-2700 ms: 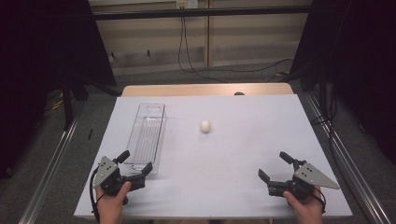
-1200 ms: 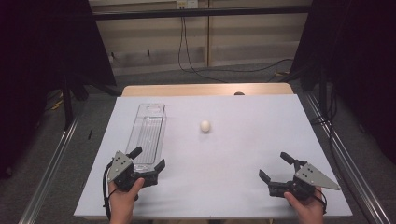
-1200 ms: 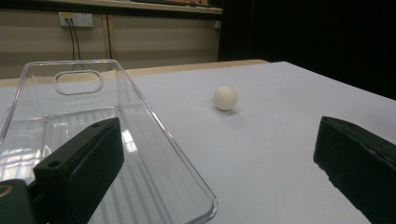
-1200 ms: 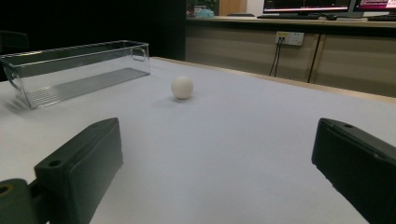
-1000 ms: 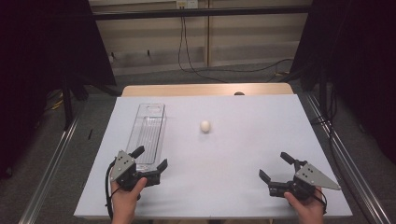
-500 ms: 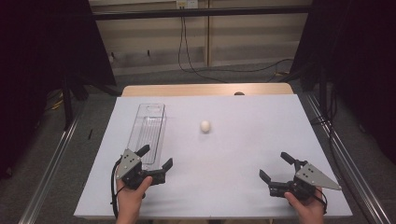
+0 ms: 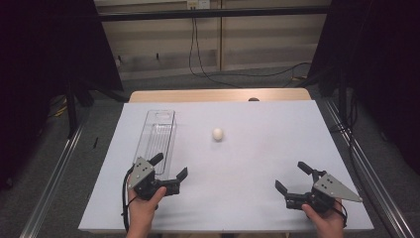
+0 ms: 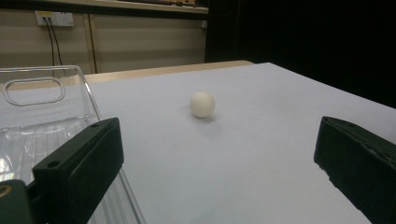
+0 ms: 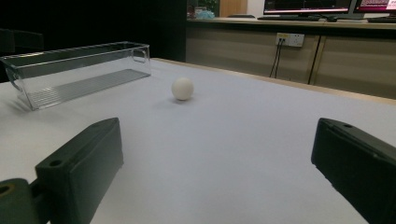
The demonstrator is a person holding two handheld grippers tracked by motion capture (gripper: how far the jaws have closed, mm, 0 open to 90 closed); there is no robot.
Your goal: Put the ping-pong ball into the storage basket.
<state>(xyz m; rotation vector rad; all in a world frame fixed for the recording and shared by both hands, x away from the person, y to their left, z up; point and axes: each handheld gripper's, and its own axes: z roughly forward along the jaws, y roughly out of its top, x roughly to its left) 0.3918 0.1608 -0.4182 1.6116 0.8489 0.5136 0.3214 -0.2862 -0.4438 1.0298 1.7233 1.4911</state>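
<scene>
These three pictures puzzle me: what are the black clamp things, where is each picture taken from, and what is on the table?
No robot here: a person holds a hand tool in each hand. The left gripper and the right gripper each have two black fingers, spread open and holding nothing. The wide picture comes from a camera above the person's side, looking down on the white table. The other two come from small cameras riding on the tools, so each tool's own fingers rise from the bottom of its picture. On the table lie a small white ball and, to its left in the wide picture, a long clear plastic tray, which looks empty. The left gripper is beside the tray's near end, pointing toward the ball.
</scene>
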